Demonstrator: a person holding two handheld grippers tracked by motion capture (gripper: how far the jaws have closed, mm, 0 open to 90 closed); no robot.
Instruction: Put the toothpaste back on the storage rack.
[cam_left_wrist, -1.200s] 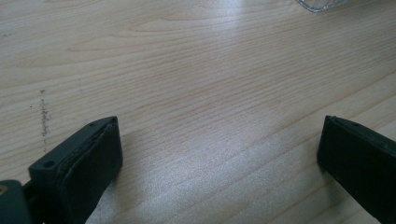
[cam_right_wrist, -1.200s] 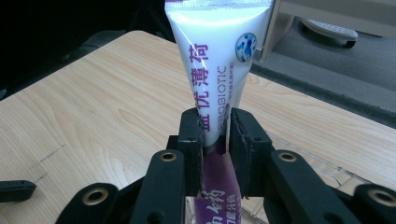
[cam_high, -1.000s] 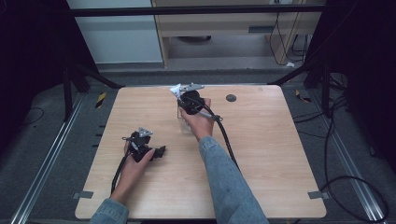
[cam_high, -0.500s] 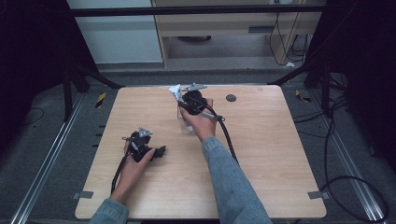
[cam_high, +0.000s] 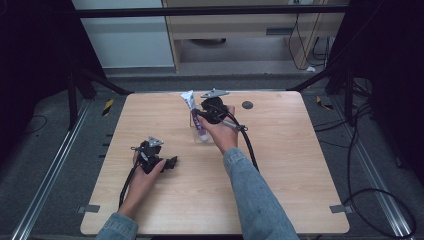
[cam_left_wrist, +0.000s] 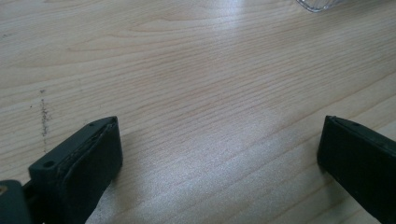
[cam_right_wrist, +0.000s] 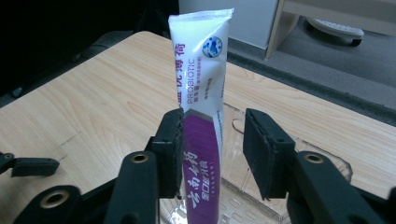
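1. Landmark: clear plastic holder (cam_high: 202, 134), standing on the wooden table (cam_high: 280, 165) a little toward the far edge from the table's middle. All places below are relative to it.
2. Toothpaste tube (cam_right_wrist: 201, 102), white at the top and purple lower down, printed "PROBIOTIC". It stands upright with its lower end inside the holder; the crimped white end rises well above the holder's rim. In the high view the tube (cam_high: 195, 114) leans slightly toward the far-left side of the holder.
3. Right gripper (cam_right_wrist: 212, 149): directly over the holder, jaws on either side of the tube's purple section. Jaws have just been opening. The jaw on the left of its own view lies against or very close to the tube; the other stands clear of it with a visible gap. Grip released; the tube is between the jaws but not pinched.
4. Right hand (cam_high: 220, 132) sits on the near-right side of the holder, cable trailing back toward the person.
5. Left gripper (cam_high: 159, 161): well apart from the holder, to its near-left, resting low on the table. Jaws spread wide in its own view, bare wood between them, nothing grasped.
6. A small dark round mark (cam_high: 247, 105) on the table lies to the far-right of the holder.
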